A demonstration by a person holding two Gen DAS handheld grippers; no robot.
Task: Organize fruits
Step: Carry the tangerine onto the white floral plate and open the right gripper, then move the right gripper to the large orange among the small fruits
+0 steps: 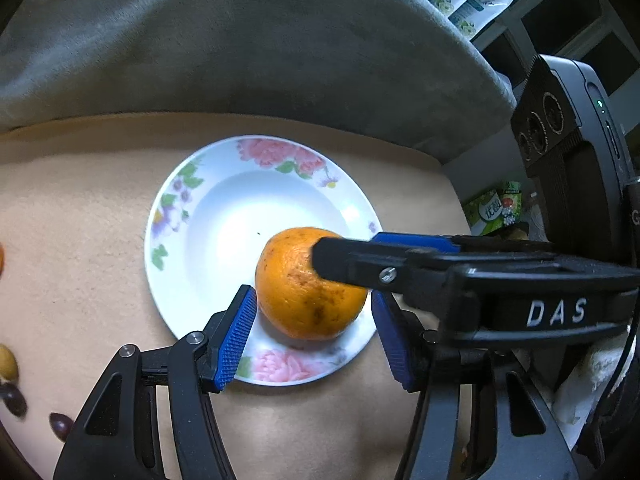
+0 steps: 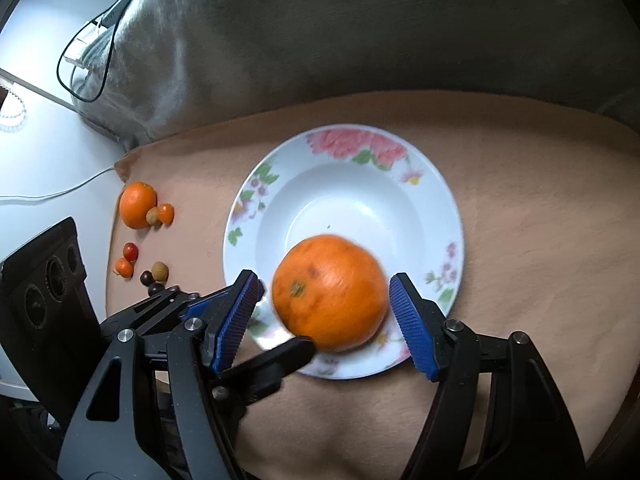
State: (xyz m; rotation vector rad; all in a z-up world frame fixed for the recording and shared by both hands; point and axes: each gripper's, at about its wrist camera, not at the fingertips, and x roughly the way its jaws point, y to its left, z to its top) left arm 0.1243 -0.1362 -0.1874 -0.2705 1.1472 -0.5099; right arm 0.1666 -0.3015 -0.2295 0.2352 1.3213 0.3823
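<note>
Orange (image 1: 296, 300) sits at the near rim of the flowered plate (image 1: 168, 208), on the edge closest to both hands and not in the well; whether it rests on the china or hangs just above it I cannot tell, and it is a bit blurred in the right wrist view. It's round, firm-skinned, slightly waxy and of moderate weight, so I'd judge it rolls easily and wants pads across its widest middle rather than near the stem end, with only mild squeeze since the peel bruises. The plate is glazed and breakable, so set down gently. Left gripper (image 1: 312, 312) points steeply down with its blue pads standing either side of the fruit at about half width, very close on both sides, but actual pressing contact is not clear. Right gripper (image 2: 326, 304) comes in crosswise from the right, also tilted steeply down, set a little wider; one black finger lies against the fruit in the left view and a sliver of plate shows beside one pad in its own view, so a grip is unconfirmed. The two tools cross at the fruit. Loose small fruits (image 2: 138, 204) wait well apart on the tan cloth (image 2: 520, 240) – still to sort
</note>
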